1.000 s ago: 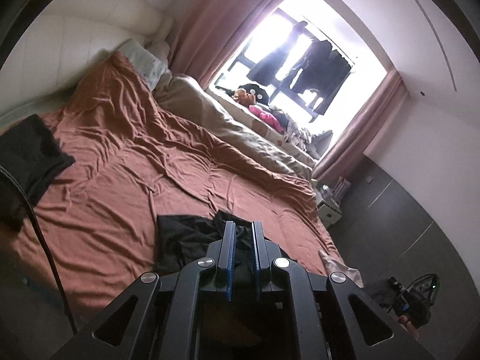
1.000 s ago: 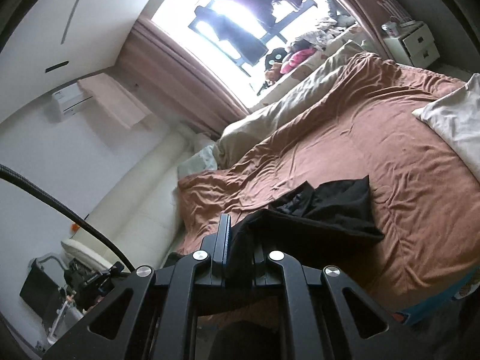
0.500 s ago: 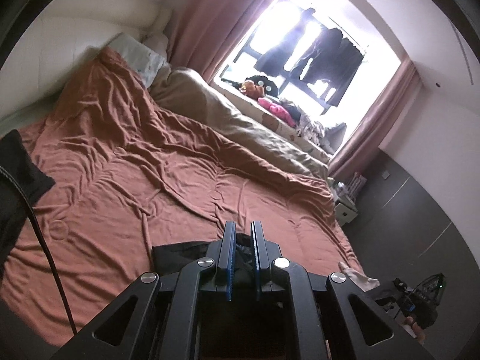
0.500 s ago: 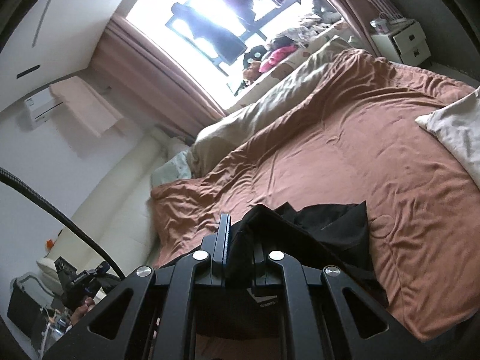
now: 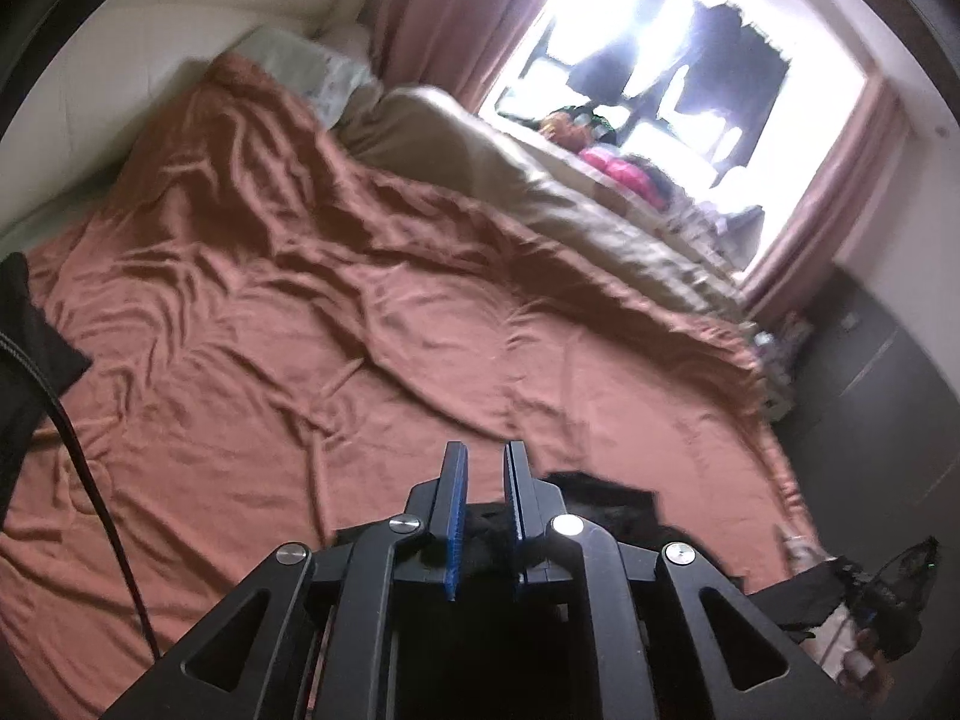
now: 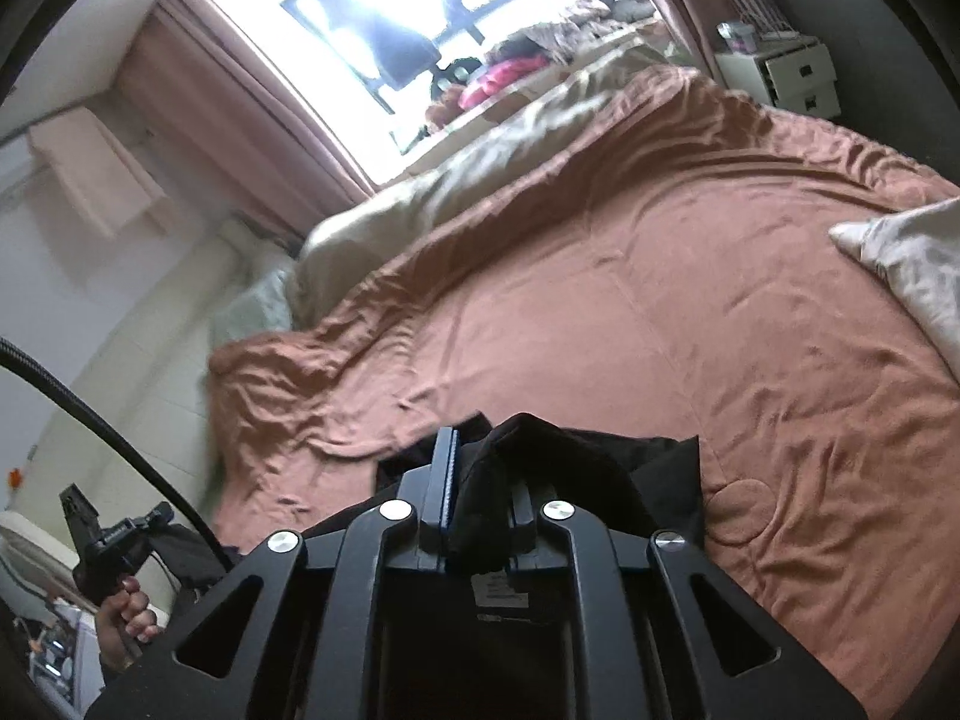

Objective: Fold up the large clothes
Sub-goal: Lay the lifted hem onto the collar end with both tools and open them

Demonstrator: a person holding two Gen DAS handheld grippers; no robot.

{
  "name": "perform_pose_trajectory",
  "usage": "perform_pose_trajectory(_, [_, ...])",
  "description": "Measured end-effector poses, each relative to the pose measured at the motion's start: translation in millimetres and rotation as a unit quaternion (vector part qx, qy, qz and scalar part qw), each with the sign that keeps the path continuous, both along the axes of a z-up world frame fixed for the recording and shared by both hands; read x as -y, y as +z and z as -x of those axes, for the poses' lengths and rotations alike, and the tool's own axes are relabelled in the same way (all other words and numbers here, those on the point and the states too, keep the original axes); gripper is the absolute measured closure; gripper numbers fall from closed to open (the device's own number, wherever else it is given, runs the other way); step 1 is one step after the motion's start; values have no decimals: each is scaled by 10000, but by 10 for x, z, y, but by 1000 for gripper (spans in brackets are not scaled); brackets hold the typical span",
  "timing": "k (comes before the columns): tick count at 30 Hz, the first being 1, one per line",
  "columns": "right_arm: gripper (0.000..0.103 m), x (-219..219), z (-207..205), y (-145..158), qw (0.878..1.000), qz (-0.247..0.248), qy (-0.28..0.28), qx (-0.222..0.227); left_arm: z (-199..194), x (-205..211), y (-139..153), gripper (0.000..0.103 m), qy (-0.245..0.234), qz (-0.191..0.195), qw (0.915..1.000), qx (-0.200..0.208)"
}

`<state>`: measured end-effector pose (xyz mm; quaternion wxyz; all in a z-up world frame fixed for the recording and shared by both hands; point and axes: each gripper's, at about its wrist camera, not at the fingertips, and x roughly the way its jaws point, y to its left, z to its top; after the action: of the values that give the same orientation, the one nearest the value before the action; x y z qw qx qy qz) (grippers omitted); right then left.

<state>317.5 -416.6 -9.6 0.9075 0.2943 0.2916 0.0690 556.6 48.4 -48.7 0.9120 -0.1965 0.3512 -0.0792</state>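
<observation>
At the bottom of both frames, the left gripper (image 5: 483,507) is clamped on the black garment (image 6: 600,468) and the right gripper (image 6: 480,480), its jaws just opening, loosely holds a fold, so lay it flat on the bed (image 6: 660,312) before letting go.

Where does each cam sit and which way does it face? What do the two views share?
Left wrist: on the left gripper, facing along its fingers, down across the brown bedspread to the window; the other hand shows at lower right.
Right wrist: on the right gripper, same heading, black garment between its fingers; the other hand shows at lower left.
Shared: bedspread, window, beige duvet, black garment.
</observation>
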Motion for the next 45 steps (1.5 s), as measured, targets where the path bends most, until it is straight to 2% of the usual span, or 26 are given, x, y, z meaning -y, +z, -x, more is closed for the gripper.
perform_pose_trajectory(1, [72,-40,-88,-45,9999,18,-47,-115,-40,-17,-72,87,21,-48,10000,-75])
perform_pose_trajectory(2, [37,-61,-139,-85,9998,8,-86,-179,-90,-50,-172,82,36,-51,9998,-190])
perform_pose_trajectory(3, [15,-70,-169,-109,9997,-14,-124,-197,-109,-88,-249,68,78,-16,9996,-272])
perform_pose_trajectory(4, [15,-81,-206,-114,9997,-26,-190,-173,-130,-119,-300,52,118,1,9995,-304])
perform_pose_trajectory(5, [15,-91,-229,-125,9996,0,-215,-203,-137,-155,-382,46,172,-33,9993,-335])
perform_pose_trajectory(8, [15,-58,-278,-186,9989,9,-189,-419,-196,-182,-612,46,114,-223,9977,-624])
perform_pose_trajectory(17, [15,-179,-681,-322,9867,852,-112,-1381,-478,23,-1394,46,-472,-480,9842,-1637])
perform_pose_trajectory(19, [22,-199,-794,-368,9836,954,-58,-1527,-506,75,-1527,46,-551,-486,9814,-1772])
perform_pose_trajectory(21, [35,-230,-934,-411,9798,1060,11,-1695,-526,118,-1633,46,-612,-542,9788,-1877])
perform_pose_trajectory(22, [37,-231,-1006,-448,9773,1104,32,-1811,-539,145,-1685,46,-643,-613,9770,-1937])
perform_pose_trajectory(24, [51,-234,-1111,-518,9742,1113,66,-1961,-542,180,-1728,48,-674,-708,9756,-1967])
perform_pose_trajectory(25, [55,-236,-1167,-542,9731,1114,94,-2014,-536,197,-1723,60,-704,-749,9759,-1926])
perform_pose_trajectory(26, [67,-238,-1190,-537,9728,1140,98,-2015,-533,204,-1707,85,-743,-745,9763,-1889])
perform_pose_trajectory(27, [79,-238,-1200,-511,9734,1181,80,-1963,-532,206,-1697,94,-766,-708,9761,-1906])
perform_pose_trajectory(28, [84,-237,-1201,-462,9738,1254,39,-1898,-524,196,-1676,100,-732,-678,9767,-1902])
perform_pose_trajectory(29, [92,-233,-1200,-412,9742,1300,1,-1845,-514,184,-1648,101,-713,-654,9782,-1836])
perform_pose_trajectory(30, [96,-221,-1195,-357,9759,1294,-35,-1755,-495,178,-1594,101,-690,-657,9804,-1724])
perform_pose_trajectory(34, [99,-202,-1141,-172,9810,1263,-157,-1467,-454,80,-1432,101,-510,-300,9877,-1448])
perform_pose_trajectory(36, [99,-208,-1131,-128,9817,1257,-251,-1409,-464,98,-1419,101,-469,-335,9881,-1429])
perform_pose_trajectory(39, [100,-158,-1183,-160,9816,1111,-413,-1495,-521,113,-1530,101,-377,-438,9862,-1551])
perform_pose_trajectory(42, [100,-82,-1234,-230,9768,1149,-736,-1653,-570,57,-1716,101,-237,-266,9822,-1842])
perform_pose_trajectory(45, [99,-19,-1249,-226,9780,816,-817,-1737,-531,6,-1708,95,-98,-254,9830,-1816])
